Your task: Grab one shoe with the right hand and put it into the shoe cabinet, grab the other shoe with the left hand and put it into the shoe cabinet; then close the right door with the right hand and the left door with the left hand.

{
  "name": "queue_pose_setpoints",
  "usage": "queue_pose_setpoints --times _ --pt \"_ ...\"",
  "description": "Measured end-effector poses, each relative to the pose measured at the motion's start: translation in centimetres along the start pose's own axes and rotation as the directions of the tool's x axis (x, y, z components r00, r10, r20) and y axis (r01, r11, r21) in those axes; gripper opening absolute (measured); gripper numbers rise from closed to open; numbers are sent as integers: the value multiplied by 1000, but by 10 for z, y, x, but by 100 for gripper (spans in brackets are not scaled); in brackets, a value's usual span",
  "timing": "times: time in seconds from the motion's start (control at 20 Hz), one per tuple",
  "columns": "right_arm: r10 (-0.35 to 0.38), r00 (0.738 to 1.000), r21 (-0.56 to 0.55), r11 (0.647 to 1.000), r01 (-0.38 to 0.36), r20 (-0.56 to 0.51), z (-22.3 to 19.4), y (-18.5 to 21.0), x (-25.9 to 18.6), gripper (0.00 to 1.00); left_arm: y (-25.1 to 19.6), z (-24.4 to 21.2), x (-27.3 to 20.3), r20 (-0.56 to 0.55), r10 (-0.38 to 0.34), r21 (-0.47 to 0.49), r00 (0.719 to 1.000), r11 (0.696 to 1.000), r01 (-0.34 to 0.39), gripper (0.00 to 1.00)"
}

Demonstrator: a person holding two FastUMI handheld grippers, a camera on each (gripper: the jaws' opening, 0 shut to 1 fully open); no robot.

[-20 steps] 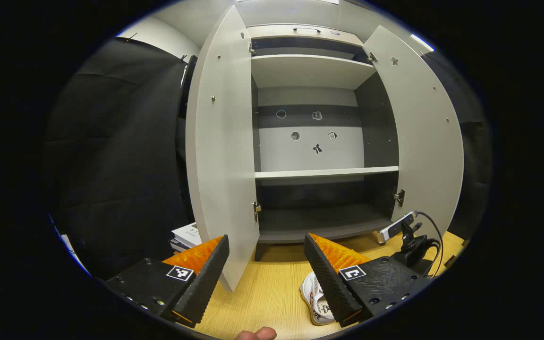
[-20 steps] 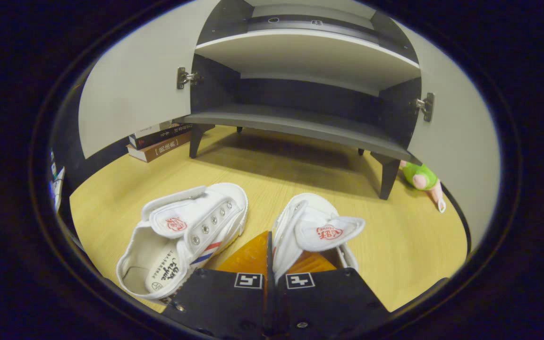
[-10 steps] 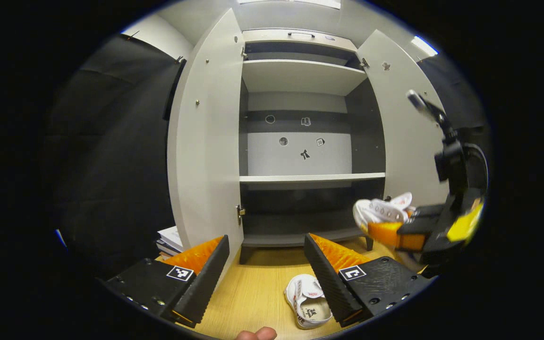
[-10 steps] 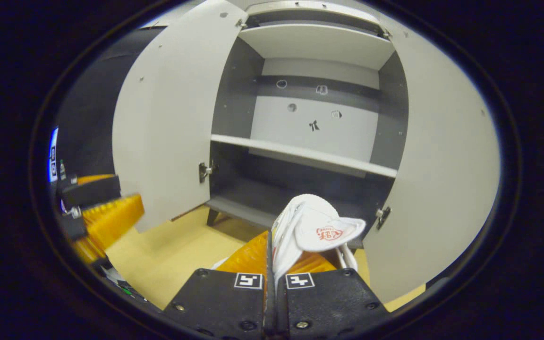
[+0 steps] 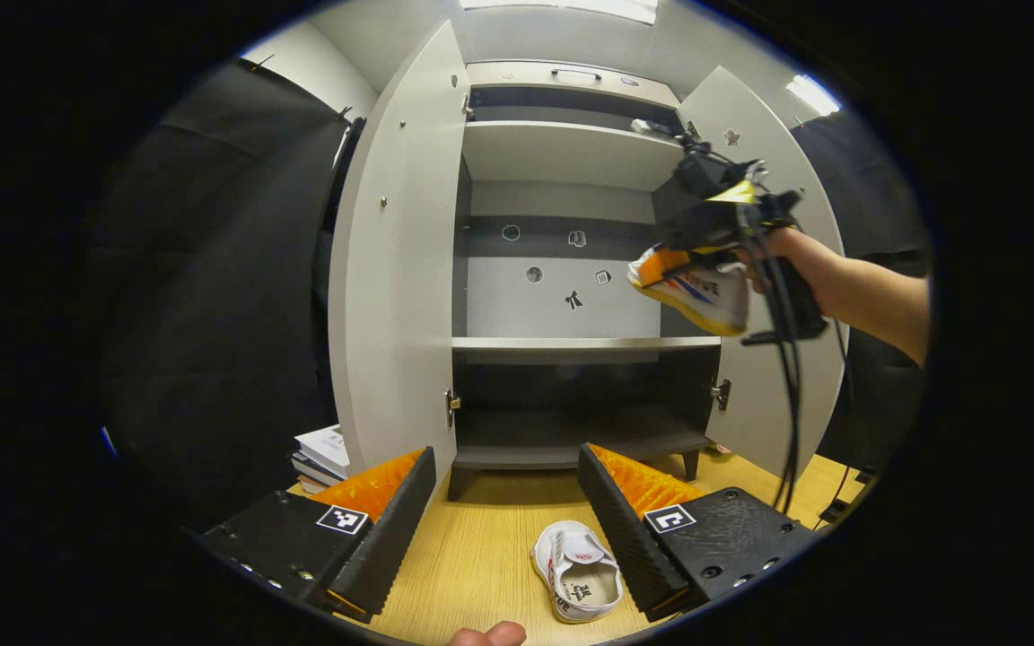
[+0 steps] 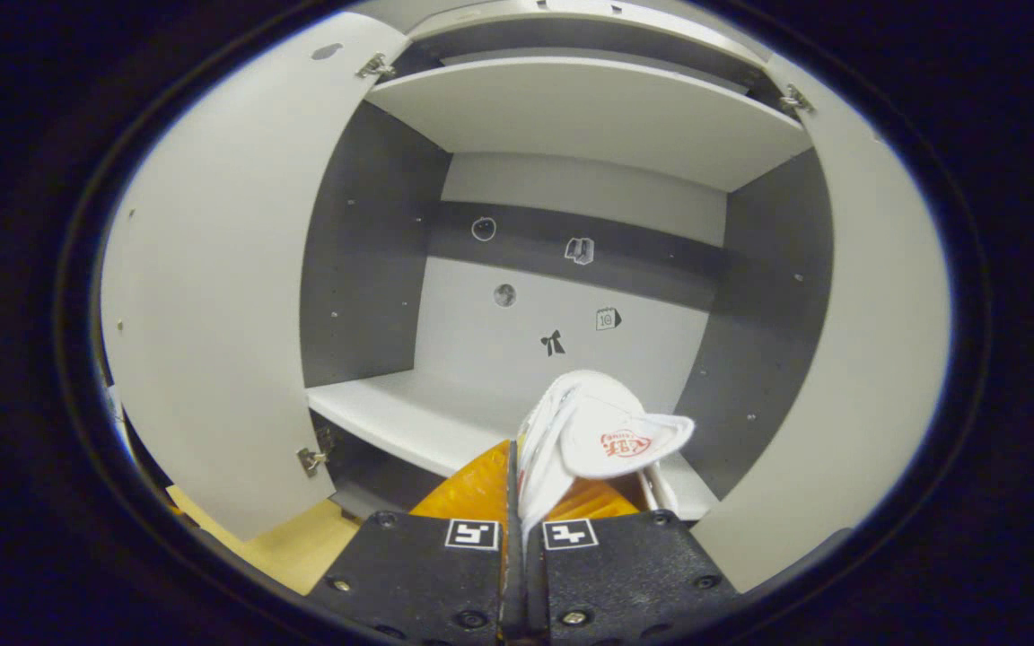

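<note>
My right gripper is shut on the side wall of a white canvas shoe, held in the air in front of the middle shelf of the open shoe cabinet. In the left gripper view that same held shoe hangs at the cabinet's right side, above the middle shelf, under the right gripper and a person's forearm. The second white shoe lies on the wooden floor. My left gripper stands open just above and left of it, holding nothing.
Both cabinet doors stand wide open: the left door and the right door. A stack of books lies on the floor left of the cabinet. Cables hang from the right gripper. The bottom shelf holds nothing.
My right gripper has lifted the shoe off the floor, up from bottom-shelf height to the middle shelf. The left gripper has stayed open, drifting only slightly above the other shoe.
</note>
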State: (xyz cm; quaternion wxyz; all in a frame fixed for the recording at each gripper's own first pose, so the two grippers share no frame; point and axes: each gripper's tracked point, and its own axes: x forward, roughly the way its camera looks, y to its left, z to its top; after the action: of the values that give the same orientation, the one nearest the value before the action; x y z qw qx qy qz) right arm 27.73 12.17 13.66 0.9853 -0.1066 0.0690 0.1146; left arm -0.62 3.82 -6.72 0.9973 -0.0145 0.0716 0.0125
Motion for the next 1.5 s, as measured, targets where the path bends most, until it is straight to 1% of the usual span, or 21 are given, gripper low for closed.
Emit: queue_pose_setpoints --times 0.1,0.2,0.3,0.4,0.45,0.55,0.75,0.85,0.9,1.0,1.05,1.15,1.2,1.3,1.4,1.45,1.5 --pt "-8 997 8 1000 8 -77 10 -11 50 5 0 -3 -5 -15 -1 -11 1000 1000 1 96" --pt "-33 988 35 999 39 -150 13 -26 94 5 5 -4 -8 -15 6 -4 1000 1000 -6 96" --pt "-70 975 10 997 74 -209 7 -38 128 5 13 -3 -11 -11 25 19 1000 1000 -25 95" --pt "-108 961 -44 994 100 -254 -3 -47 150 5 24 -4 -13 -12 48 34 999 998 -48 96" --pt "-113 954 -62 993 100 -277 -8 -47 156 5 28 -5 -13 -14 56 34 998 998 -56 95" --pt "-107 942 -64 994 92 -318 -18 -44 166 5 37 -10 -12 -28 73 30 997 997 -72 96" --pt "-62 921 24 997 77 -386 -34 -33 181 5 42 -15 -12 -47 81 16 996 997 -80 96" --pt "-83 908 26 994 103 -411 -39 -37 184 6 42 -17 -11 -51 77 21 996 997 -76 96" --pt "-92 903 33 993 116 -419 -41 -38 187 5 42 -18 -11 -57 76 25 996 997 -74 96" --pt "-95 888 34 992 124 -450 -46 -42 187 8 43 -18 -11 -53 75 31 996 997 -74 96" --pt "-87 886 35 993 115 -455 -46 -40 184 10 44 -18 -11 -51 77 32 996 997 -75 96" --pt "-78 892 31 994 102 -445 -39 -39 177 14 44 -22 -12 -59 79 27 995 997 -77 96" --pt "-83 895 25 994 105 -439 -35 -39 171 21 43 -23 -12 -62 76 23 995 997 -75 96" --pt "-75 913 20 996 91 -402 -19 -39 153 31 42 -24 -11 -63 72 18 995 997 -71 96" --pt "-51 935 21 998 62 -350 3 -37 126 32 40 -25 -9 -60 66 20 996 998 -65 96" --pt "-40 947 20 999 49 -319 13 -37 109 39 39 -26 -9 -60 62 21 996 998 -61 96" --pt "-26 959 20 999 33 -284 23 -35 91 33 37 -26 -8 -61 58 21 996 998 -56 96"
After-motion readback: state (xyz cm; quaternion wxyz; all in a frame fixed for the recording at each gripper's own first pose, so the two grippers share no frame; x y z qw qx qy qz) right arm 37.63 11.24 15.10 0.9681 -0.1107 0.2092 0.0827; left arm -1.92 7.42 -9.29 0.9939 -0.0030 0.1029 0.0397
